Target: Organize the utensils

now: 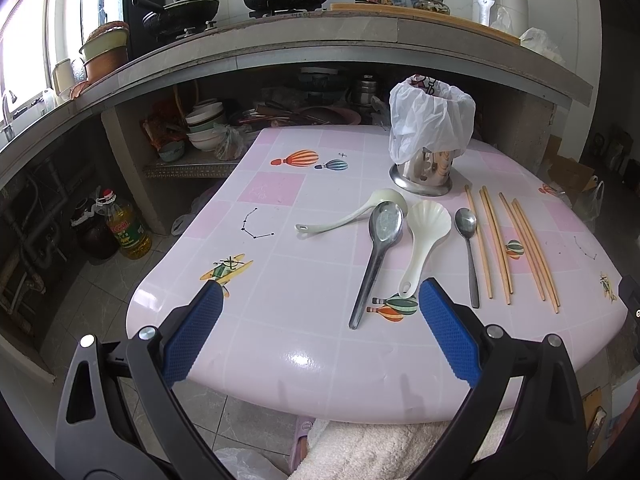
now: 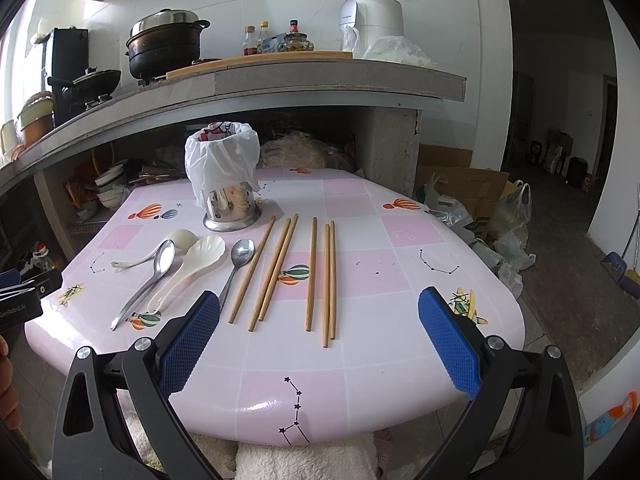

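Utensils laid out in a row on pink tiled bench [image 2: 360, 280], none grasped. Left gripper [image 1: 320, 308] with blue fingers [image 1: 192, 332] spread wide, empty, over near left part of bench. Right gripper [image 2: 320, 312] likewise released, fingers [image 2: 448, 344] well apart, nothing between.

From left to right in left wrist view: white ladle [image 1: 352, 216], bowl partly under large metal spoon [image 1: 376, 256]; white shell-shaped scoop [image 1: 420, 240] just beside; small metal spoon [image 1: 469, 252]; then six wooden chopsticks [image 1: 516, 252], roughly parallel, handles toward near edge. Steel holder [image 1: 424, 176] behind them, upright, upper part wrapped in white plastic bag [image 1: 432, 120]; some utensils visible through its cut-outs.

Shown only by left wrist view: oil bottle [image 1: 128, 232] and pipes on floor under counter, at left. Part of right gripper at far right edge.

Shown only by right wrist view: chopsticks [image 2: 280, 272] grouped as one, two, one, two; cardboard box [image 2: 468, 188] and plastic bags on floor at right; doorway beyond; left gripper [image 2: 24, 300] at left edge, with part of a hand [image 2: 6, 384] below it.

Common to both: black pot on stove and white appliance on upper counter.
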A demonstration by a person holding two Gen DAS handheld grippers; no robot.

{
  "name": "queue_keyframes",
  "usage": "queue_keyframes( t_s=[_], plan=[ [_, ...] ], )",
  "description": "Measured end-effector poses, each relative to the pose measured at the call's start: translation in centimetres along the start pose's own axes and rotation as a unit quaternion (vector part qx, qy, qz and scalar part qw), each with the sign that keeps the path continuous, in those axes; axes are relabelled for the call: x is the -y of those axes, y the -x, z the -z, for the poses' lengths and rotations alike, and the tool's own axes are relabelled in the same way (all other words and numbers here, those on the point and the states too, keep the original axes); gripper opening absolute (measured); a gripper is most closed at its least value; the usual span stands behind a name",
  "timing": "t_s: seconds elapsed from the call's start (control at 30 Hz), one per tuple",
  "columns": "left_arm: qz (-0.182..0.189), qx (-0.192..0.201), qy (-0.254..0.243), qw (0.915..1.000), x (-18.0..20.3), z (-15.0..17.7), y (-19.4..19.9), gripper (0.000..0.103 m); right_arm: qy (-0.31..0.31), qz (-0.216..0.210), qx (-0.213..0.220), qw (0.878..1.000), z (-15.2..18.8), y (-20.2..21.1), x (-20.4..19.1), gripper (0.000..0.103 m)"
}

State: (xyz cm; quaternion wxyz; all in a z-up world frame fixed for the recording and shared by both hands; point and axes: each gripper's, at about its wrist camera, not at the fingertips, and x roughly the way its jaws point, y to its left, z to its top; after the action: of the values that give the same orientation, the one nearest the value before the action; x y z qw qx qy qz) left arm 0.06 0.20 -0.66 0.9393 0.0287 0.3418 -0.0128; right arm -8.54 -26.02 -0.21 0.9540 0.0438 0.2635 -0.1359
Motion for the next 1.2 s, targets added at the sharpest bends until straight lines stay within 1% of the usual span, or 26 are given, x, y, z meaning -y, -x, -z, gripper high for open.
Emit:
queue_keyframes(
  t_s=[0.17, 0.4, 0.57, 0.73, 0.97, 1.13, 1.2],
  plan=[
    [0.000, -0.002, 0.001, 1.0000, -0.1, 0.0, -0.2, 0.095, -0.001, -0.003, -0.006, 1.000, 0.3, -0.2, -0.1, 0.097],
    [-0.001, -0.008, 0.002, 1.0000, -0.2, 0.2, -0.5, 0.095, -0.009, -0.019, -0.017, 1.000, 0.7, -0.5, -0.6, 0.097],
    [-0.002, -0.022, -0.002, 0.9998, -0.2, 0.2, -1.5, 0.095, -0.018, -0.021, -0.042, 0.999, 1.1, -1.6, -0.9, 0.097],
    [-0.001, -0.041, -0.014, 0.9990, 0.0, -0.1, -3.0, 0.095, -0.020, -0.021, -0.061, 0.998, 0.8, -2.8, -1.5, 0.097],
    [0.021, -0.070, -0.038, 0.9966, 0.9, -1.6, -5.9, 0.095, -0.022, -0.025, -0.080, 0.996, -0.8, -5.2, -2.8, 0.097],
    [0.034, -0.079, -0.038, 0.9955, 1.0, -3.3, -8.5, 0.095, -0.002, -0.032, -0.065, 0.997, -2.7, -7.1, -4.4, 0.097],
    [0.053, -0.083, -0.042, 0.9943, 1.0, -4.0, -9.4, 0.095, 0.014, -0.038, -0.058, 0.998, -3.5, -8.0, -5.2, 0.097]
  ],
)
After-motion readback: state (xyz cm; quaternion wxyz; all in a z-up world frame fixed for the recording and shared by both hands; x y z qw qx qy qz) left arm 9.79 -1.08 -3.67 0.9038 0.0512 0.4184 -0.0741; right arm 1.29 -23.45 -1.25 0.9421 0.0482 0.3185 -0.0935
